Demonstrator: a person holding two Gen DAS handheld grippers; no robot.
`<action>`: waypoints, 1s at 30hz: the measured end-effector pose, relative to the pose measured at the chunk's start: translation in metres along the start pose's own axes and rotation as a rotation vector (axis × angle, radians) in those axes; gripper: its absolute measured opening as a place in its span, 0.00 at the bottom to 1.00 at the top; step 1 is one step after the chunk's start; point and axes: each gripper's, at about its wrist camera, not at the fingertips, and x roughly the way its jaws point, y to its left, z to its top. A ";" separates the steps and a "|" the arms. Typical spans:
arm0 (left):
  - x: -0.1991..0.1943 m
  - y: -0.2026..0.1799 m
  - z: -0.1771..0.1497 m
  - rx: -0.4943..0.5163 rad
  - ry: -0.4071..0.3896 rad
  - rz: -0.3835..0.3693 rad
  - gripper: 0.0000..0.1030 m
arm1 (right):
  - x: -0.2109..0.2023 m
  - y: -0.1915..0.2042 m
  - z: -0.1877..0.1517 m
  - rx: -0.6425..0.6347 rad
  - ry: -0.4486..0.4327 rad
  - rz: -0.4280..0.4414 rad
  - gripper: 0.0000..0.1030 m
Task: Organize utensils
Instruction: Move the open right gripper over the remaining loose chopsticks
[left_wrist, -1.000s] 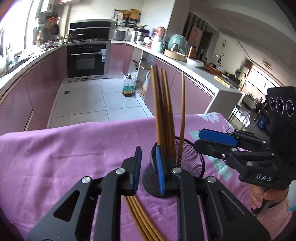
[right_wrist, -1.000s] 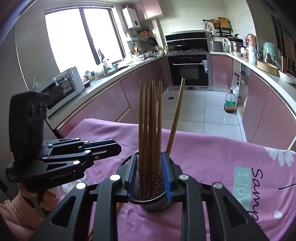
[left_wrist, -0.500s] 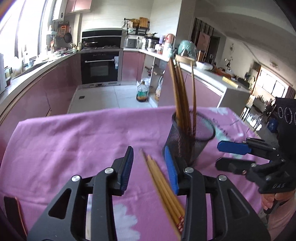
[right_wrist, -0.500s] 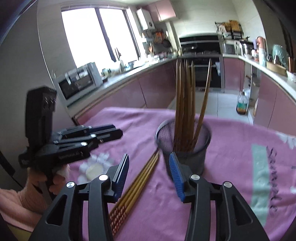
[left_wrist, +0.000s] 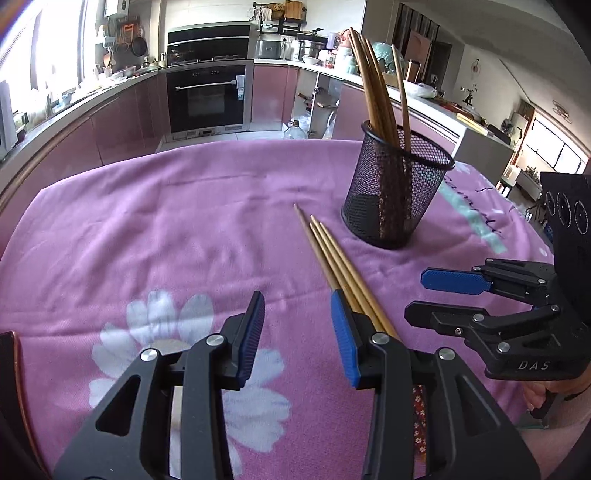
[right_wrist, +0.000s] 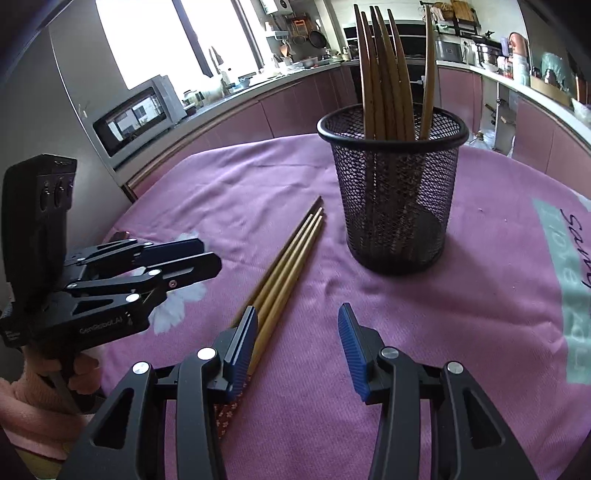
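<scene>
Now the left gripper (left_wrist: 297, 325) is opening with nothing between its pads, and the right gripper (right_wrist: 297, 343) stands partly open and empty. Between them, loose chopsticks (right_wrist: 291, 258) lie on the purple cloth (left_wrist: 166, 221), near the mesh holder (right_wrist: 395, 192) holding more chopsticks.

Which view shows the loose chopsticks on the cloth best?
The right wrist view: the loose chopsticks lie mostly unobstructed beside the mesh holder. In the left wrist view the loose chopsticks have their near ends hidden behind a finger of the left gripper.
</scene>
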 end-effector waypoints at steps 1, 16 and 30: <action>0.001 -0.001 -0.002 0.000 0.001 0.002 0.37 | 0.001 0.000 -0.001 0.005 0.001 0.000 0.42; 0.003 -0.010 -0.010 0.015 0.015 0.022 0.39 | 0.007 0.009 -0.010 -0.025 -0.003 -0.055 0.42; 0.007 -0.011 -0.012 0.015 0.029 0.019 0.41 | 0.014 0.020 -0.009 -0.081 0.003 -0.119 0.42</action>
